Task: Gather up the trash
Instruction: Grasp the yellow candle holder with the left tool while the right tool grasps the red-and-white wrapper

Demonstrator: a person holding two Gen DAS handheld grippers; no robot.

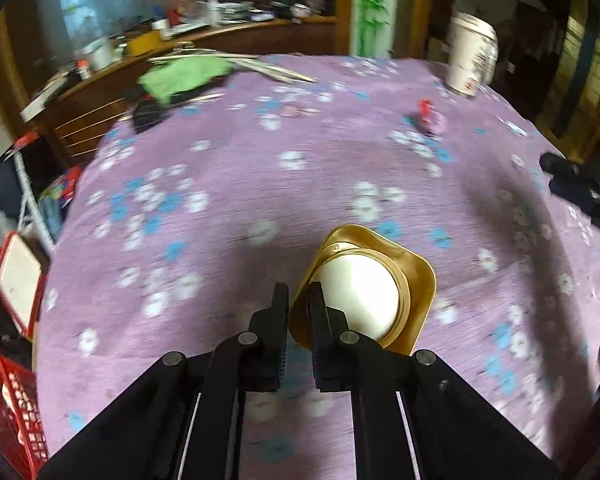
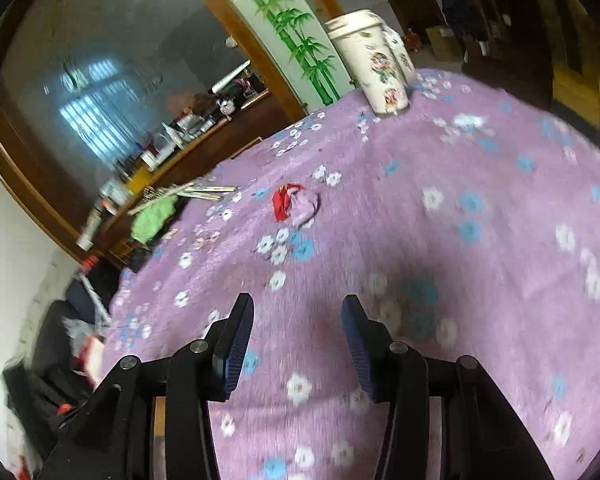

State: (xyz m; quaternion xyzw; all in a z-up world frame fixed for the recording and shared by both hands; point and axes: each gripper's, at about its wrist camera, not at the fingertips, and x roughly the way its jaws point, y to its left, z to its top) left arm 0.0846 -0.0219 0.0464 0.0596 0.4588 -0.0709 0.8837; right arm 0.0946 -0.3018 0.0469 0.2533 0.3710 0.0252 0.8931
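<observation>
My left gripper (image 1: 298, 294) is shut on the rim of a gold plastic tray (image 1: 416, 276) with a white dome in it, held above the purple flowered tablecloth (image 1: 240, 168). A crumpled red and pink wrapper (image 1: 426, 114) lies far ahead on the cloth; it also shows in the right wrist view (image 2: 294, 202). My right gripper (image 2: 298, 312) is open and empty above the cloth, short of the wrapper.
A floral paper cup (image 2: 374, 64) stands at the table's far edge, also in the left wrist view (image 1: 470, 54). A green cloth (image 1: 184, 74) and sticks (image 2: 204, 192) lie at the far left. A red basket (image 1: 8, 404) sits below left.
</observation>
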